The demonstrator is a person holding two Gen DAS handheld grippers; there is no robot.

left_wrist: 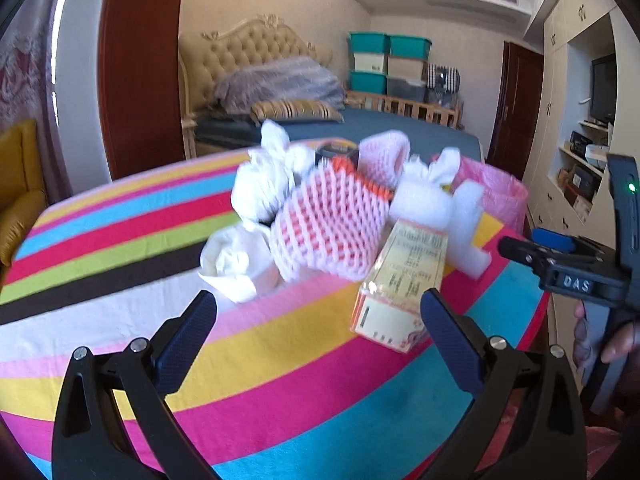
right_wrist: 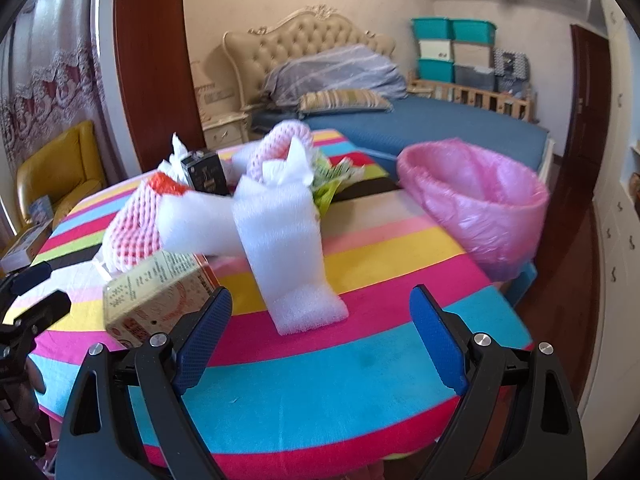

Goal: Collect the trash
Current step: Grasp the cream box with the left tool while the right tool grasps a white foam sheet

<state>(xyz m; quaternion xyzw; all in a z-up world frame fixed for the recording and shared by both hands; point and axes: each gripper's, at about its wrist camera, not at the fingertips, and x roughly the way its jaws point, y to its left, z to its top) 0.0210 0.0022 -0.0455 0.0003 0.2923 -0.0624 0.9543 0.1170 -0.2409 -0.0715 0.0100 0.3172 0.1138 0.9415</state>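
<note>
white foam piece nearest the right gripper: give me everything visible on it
The white foam piece looks like soft packing foam, fine-celled and matte, bent into an L: a tall slab leaning back with a short foot flat on the striped tablecloth. Its top rests against the trash pile, beside a second foam strip. It lies ahead of the open right gripper, untouched. In the left view it shows at.

Daylit bedroom: tufted beige headboard (right_wrist: 308,38), blue bed (right_wrist: 440,128), yellow armchair (right_wrist: 56,168).
</note>
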